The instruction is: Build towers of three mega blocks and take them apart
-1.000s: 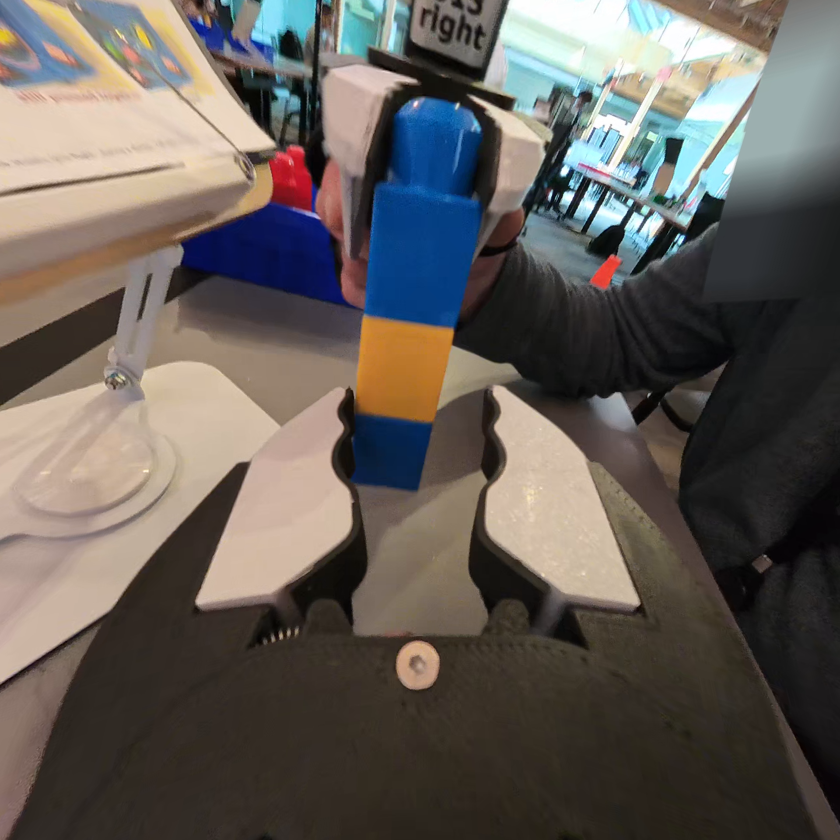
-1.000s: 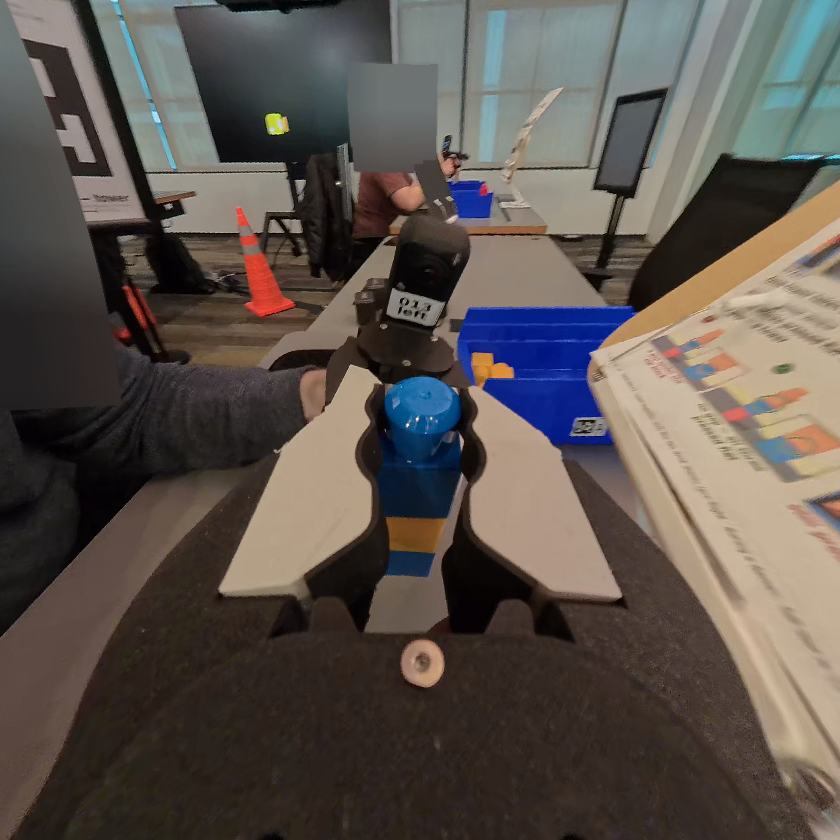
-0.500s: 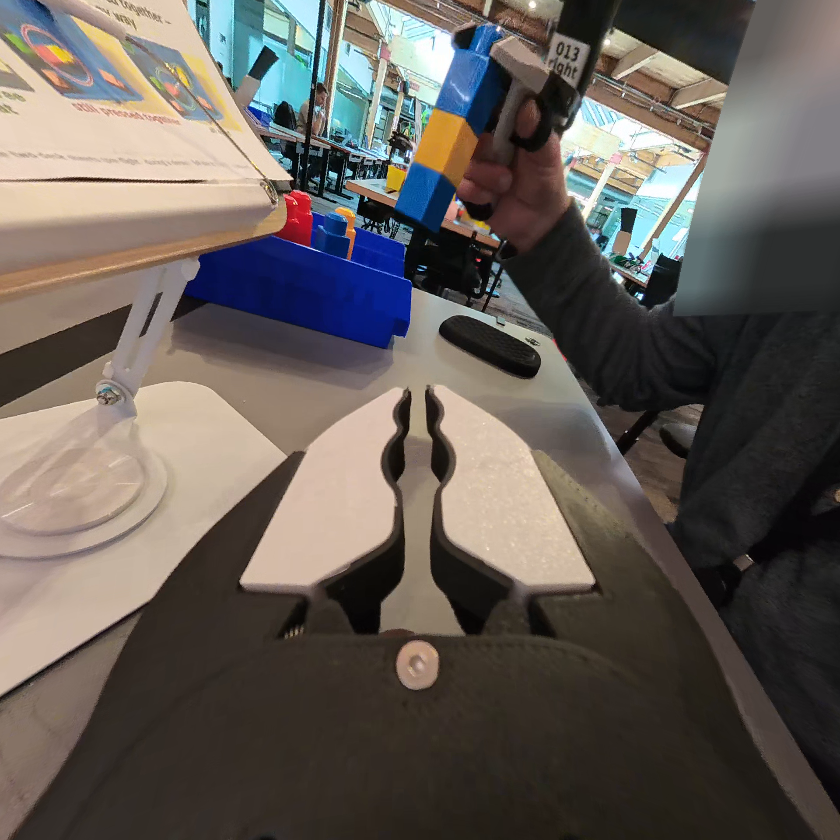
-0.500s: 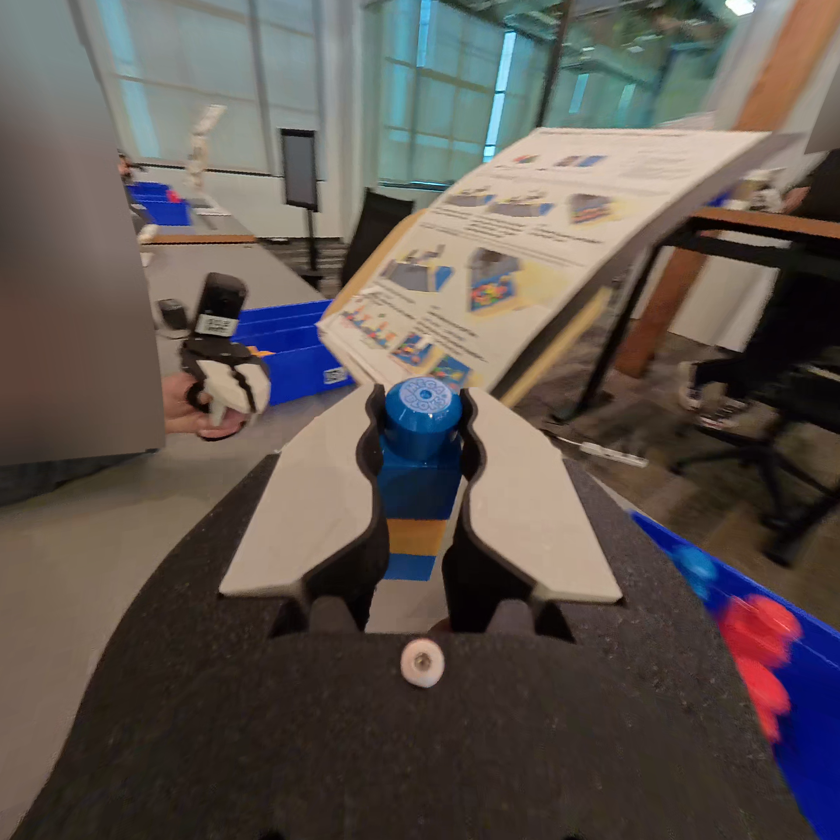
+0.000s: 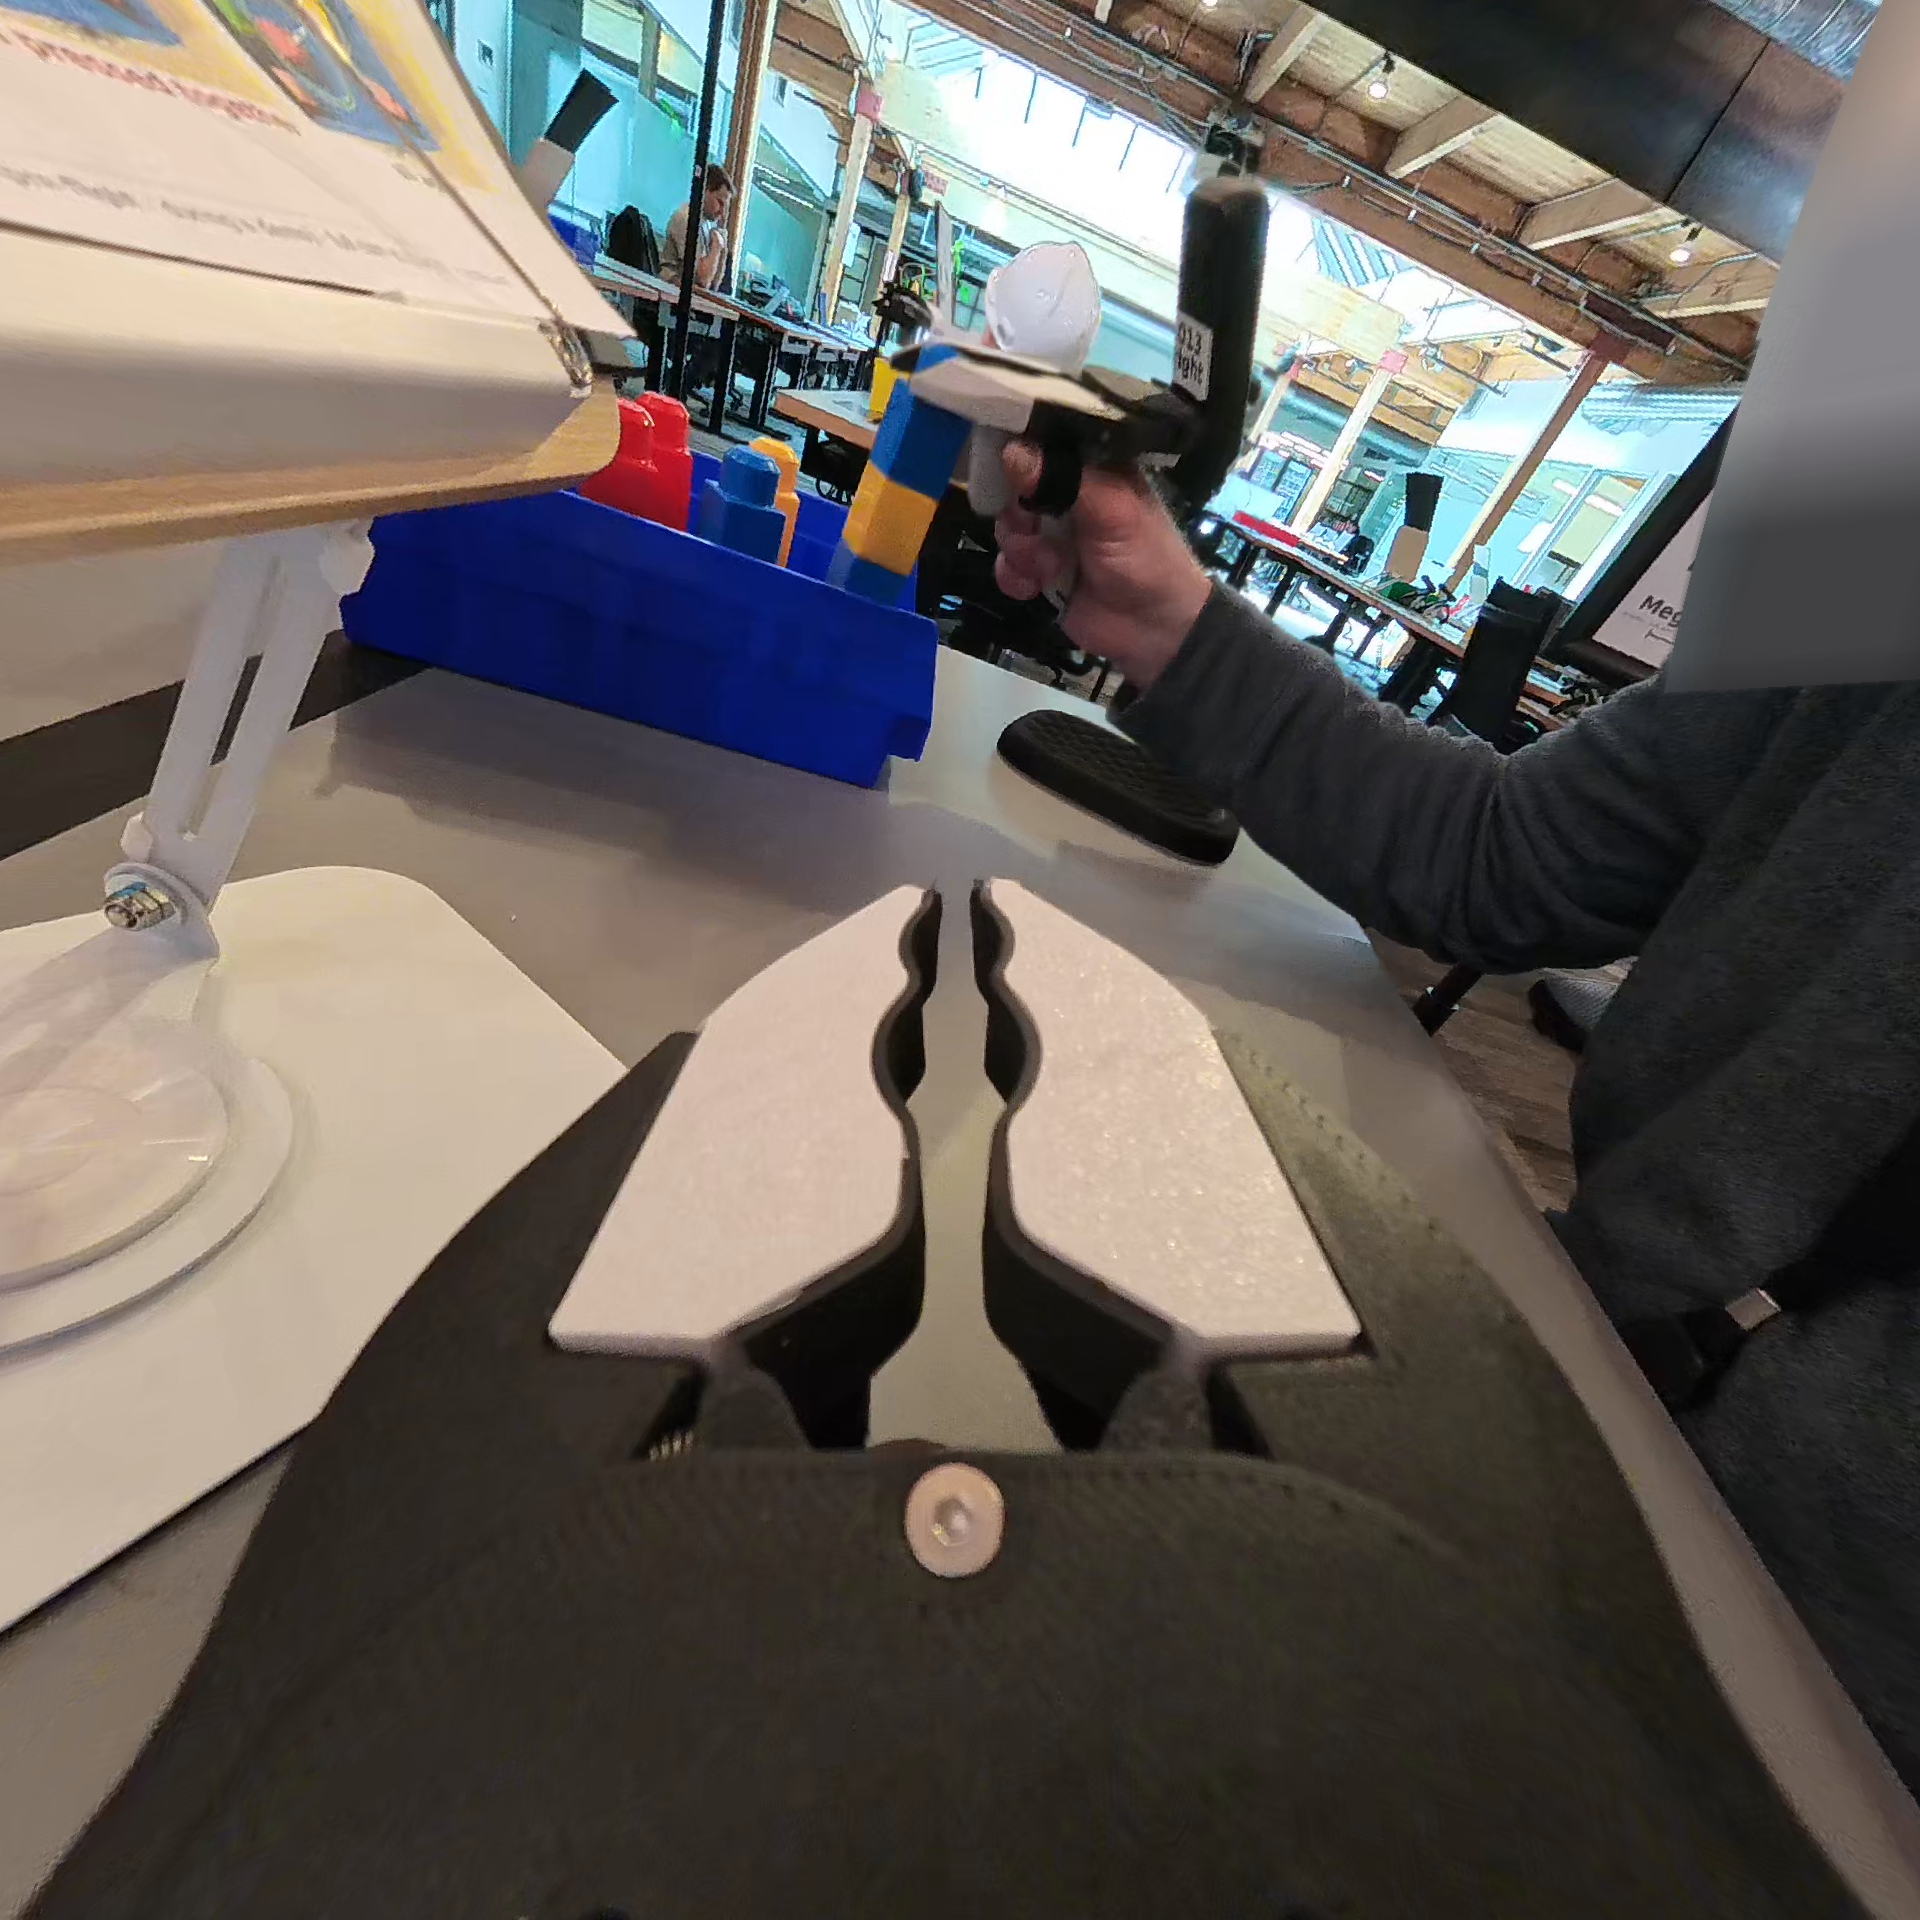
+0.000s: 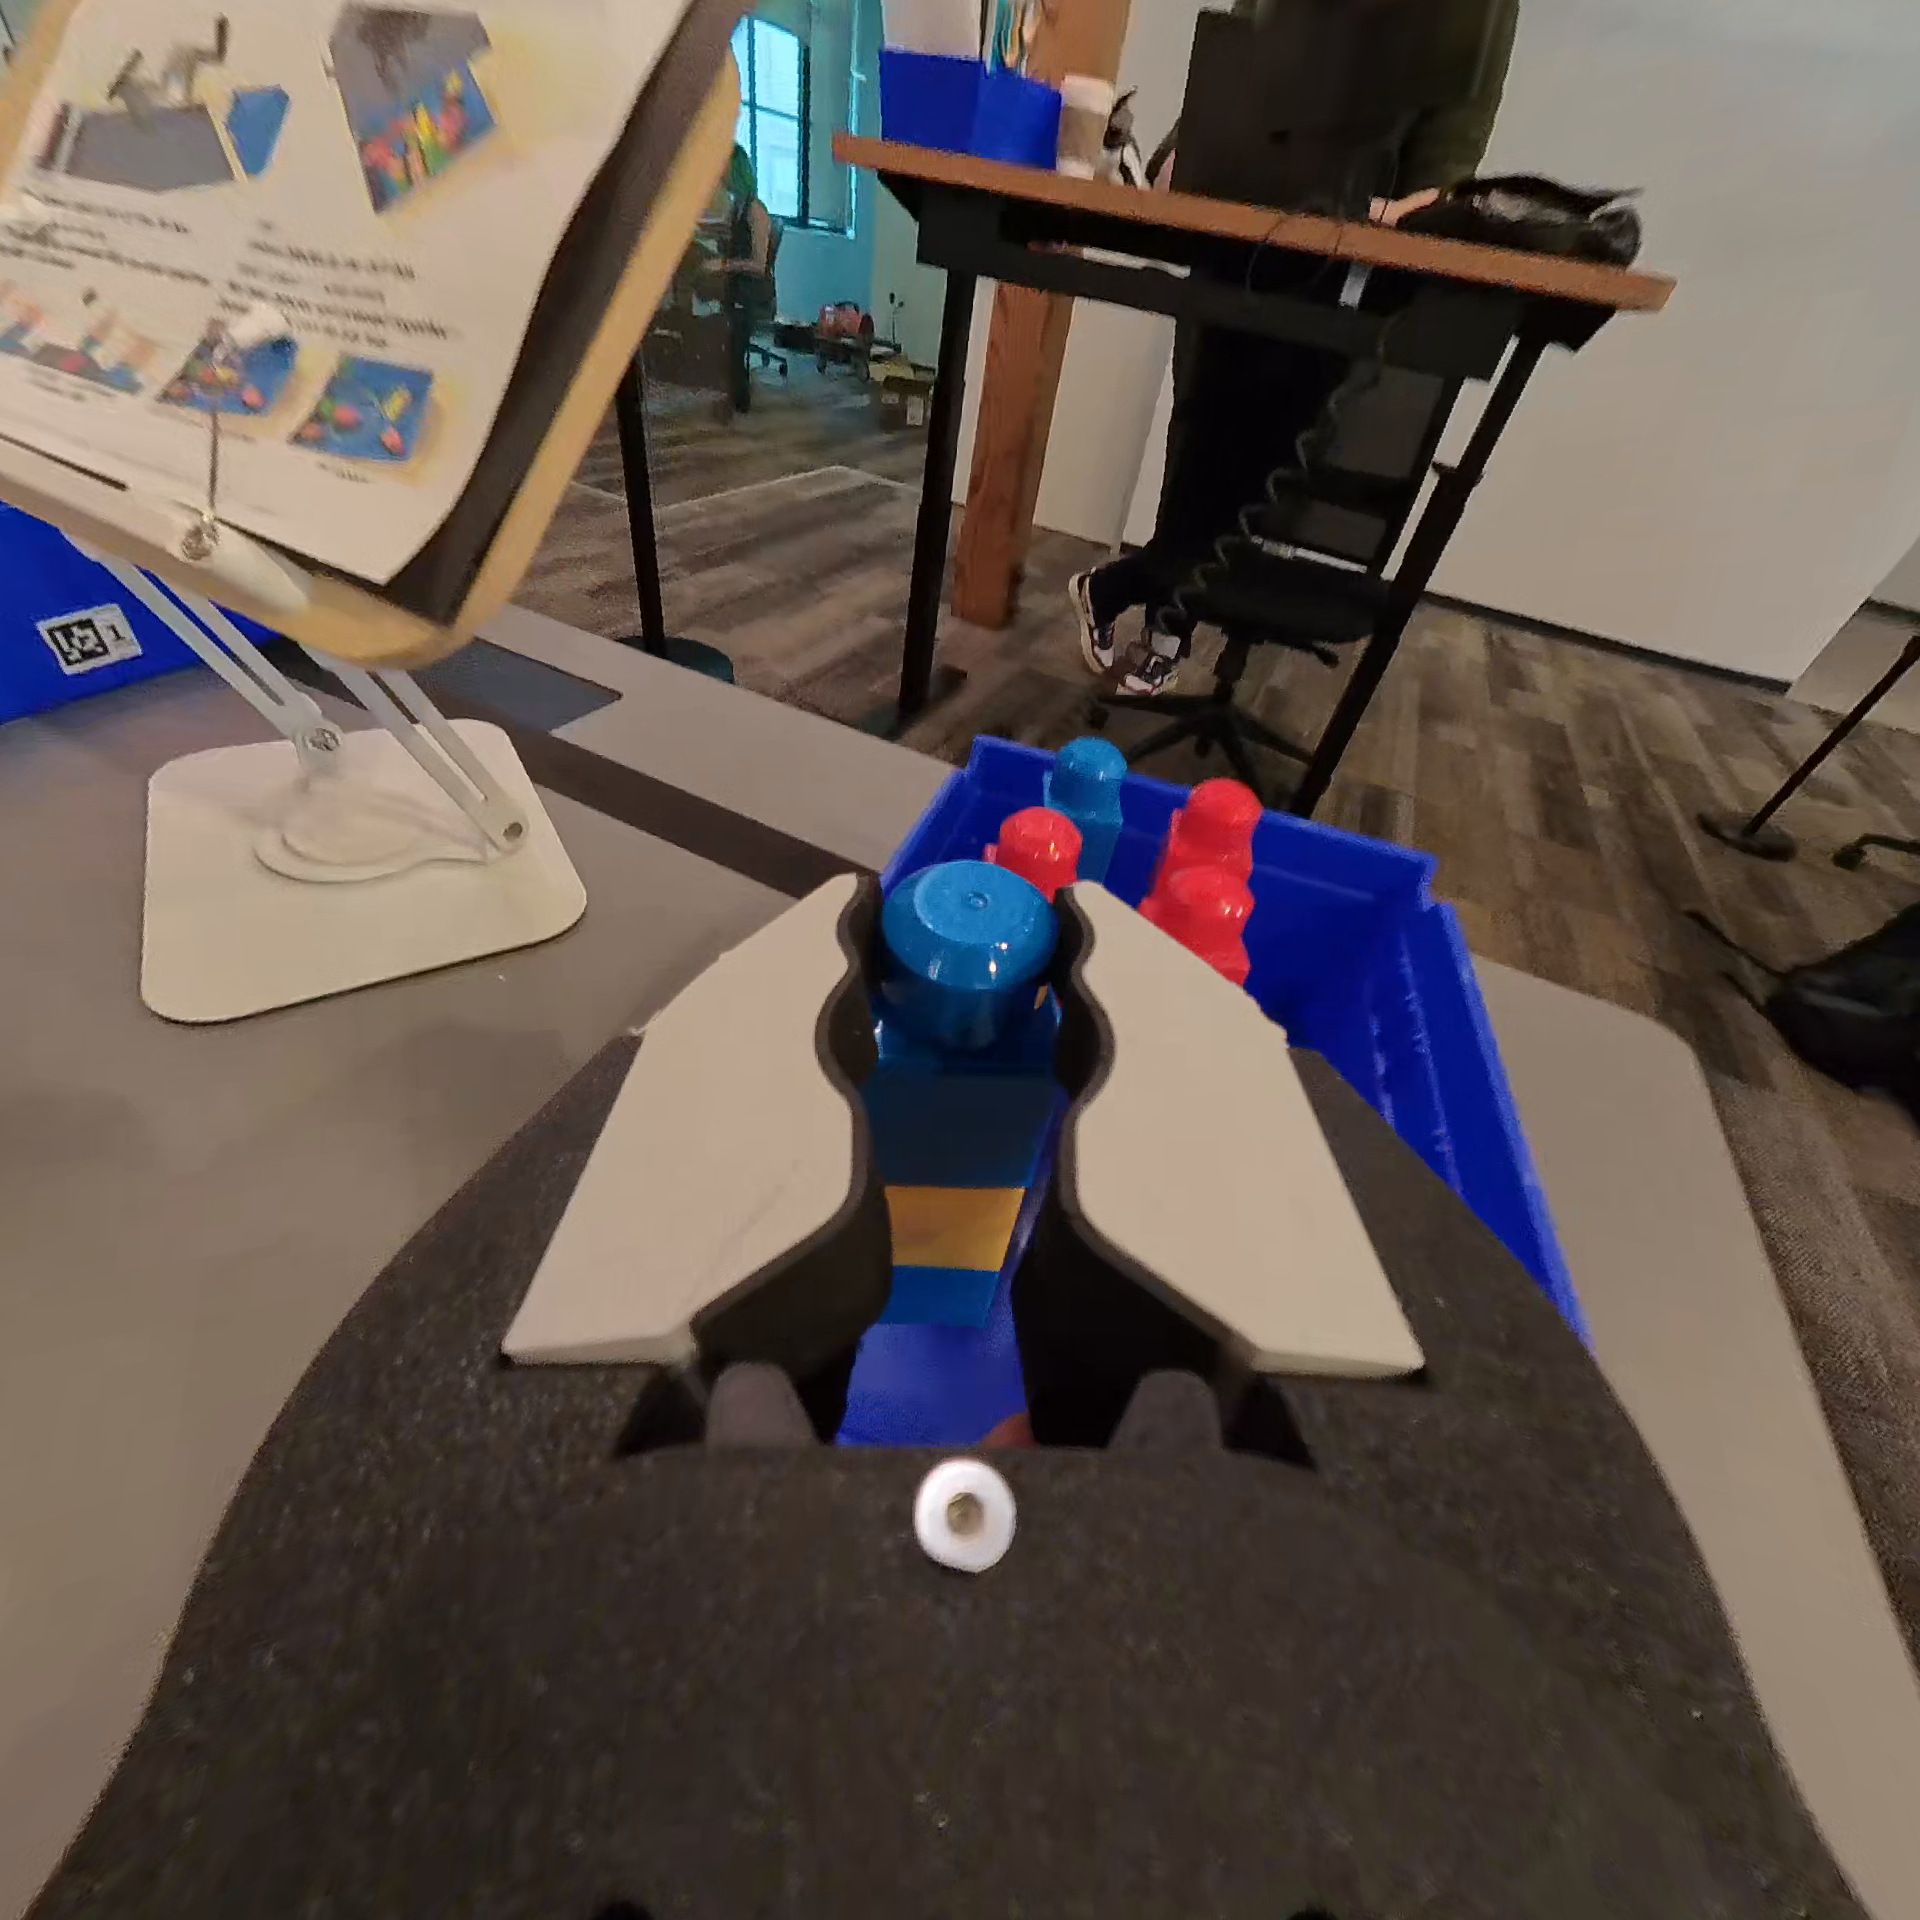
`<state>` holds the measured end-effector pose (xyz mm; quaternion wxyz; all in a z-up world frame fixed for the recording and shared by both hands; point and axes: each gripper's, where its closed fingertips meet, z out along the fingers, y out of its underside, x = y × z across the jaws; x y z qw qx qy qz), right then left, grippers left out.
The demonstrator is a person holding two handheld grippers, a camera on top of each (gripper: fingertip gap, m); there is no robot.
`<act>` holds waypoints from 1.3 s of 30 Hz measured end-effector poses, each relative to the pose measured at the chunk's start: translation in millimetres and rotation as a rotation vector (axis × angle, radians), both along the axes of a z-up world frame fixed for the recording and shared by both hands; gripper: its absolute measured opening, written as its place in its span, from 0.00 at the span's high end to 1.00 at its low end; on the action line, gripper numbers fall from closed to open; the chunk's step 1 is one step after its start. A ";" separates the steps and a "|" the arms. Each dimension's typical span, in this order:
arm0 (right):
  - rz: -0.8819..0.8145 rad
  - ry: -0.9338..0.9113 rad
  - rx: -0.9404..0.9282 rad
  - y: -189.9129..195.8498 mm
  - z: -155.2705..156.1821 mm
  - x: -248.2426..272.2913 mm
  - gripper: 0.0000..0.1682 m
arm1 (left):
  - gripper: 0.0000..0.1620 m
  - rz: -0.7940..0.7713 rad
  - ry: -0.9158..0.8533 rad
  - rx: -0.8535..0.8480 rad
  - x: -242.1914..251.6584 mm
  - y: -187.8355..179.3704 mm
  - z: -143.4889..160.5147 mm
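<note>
Jaws, right gripper (image 6: 966, 940): clamped on the top stud of a blue-yellow-blue tower (image 6: 951, 1132), hung over the blue bin (image 6: 1392, 997), presumably for depositing. Jaws, left gripper (image 5: 956, 904): nearly closed, empty, low over the grey table (image 5: 582, 821), apparently idle.

Gray table (image 5: 644, 831), blue bin (image 5: 644, 634) of blocks on it, white stand base (image 6: 353, 883), black oval pad (image 5: 1117, 769) beside the bin

Our left hand-held gripper (image 5: 956, 904), nearly closed and empty, hovers over the surface (image 5: 644, 831); our right hand-held gripper (image 5: 940, 379) lowers the blue-yellow-blue tower (image 5: 899, 488) into the blue bin (image 5: 644, 623).
</note>
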<state>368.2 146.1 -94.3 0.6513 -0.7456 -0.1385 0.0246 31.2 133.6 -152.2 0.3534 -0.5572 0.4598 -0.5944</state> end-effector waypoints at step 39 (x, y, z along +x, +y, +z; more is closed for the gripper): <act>0.140 -0.078 0.125 -31.6 12.9 -116.7 0.95 | 0.98 0.036 0.019 -0.013 19.0 8.0 -21.1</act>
